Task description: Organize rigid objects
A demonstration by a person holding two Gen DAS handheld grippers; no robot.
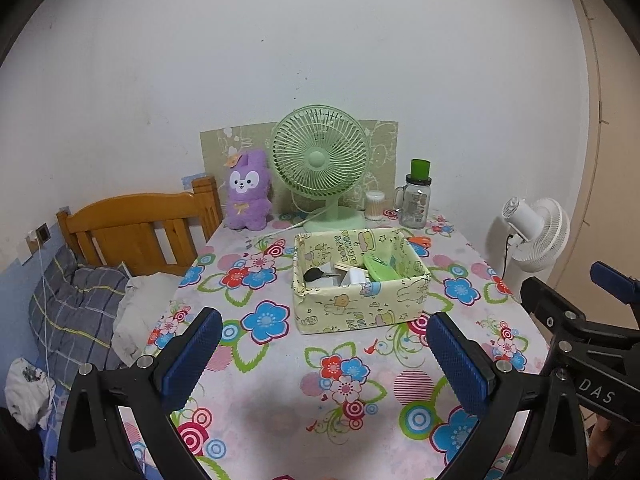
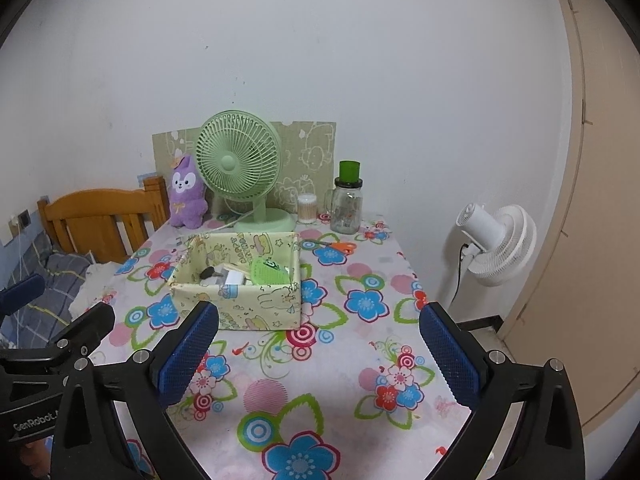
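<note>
A pale yellow cartoon-print box (image 1: 360, 312) (image 2: 248, 308) stands on the flowered tablecloth. Inside lie a green case (image 1: 380, 269) (image 2: 269, 271), a black key fob (image 1: 314, 275) (image 2: 208, 273) and a white block (image 1: 357, 277) (image 2: 234, 279). Orange-handled scissors (image 2: 340, 247) (image 1: 421, 241) lie to the right of the box, behind it. My left gripper (image 1: 324, 354) hovers open over the table, short of the box, with nothing between its blue pads. My right gripper (image 2: 318, 354) is likewise open and empty, pulled back toward the table's near edge.
Along the wall stand a green desk fan (image 1: 320, 164) (image 2: 238, 164), a purple plush (image 1: 247, 192), a cotton swab jar (image 2: 307, 208) and a glass jar with a green lid (image 1: 416, 200) (image 2: 347, 200). A wooden bed head (image 1: 140, 232) is left, a white floor fan (image 2: 496, 240) right.
</note>
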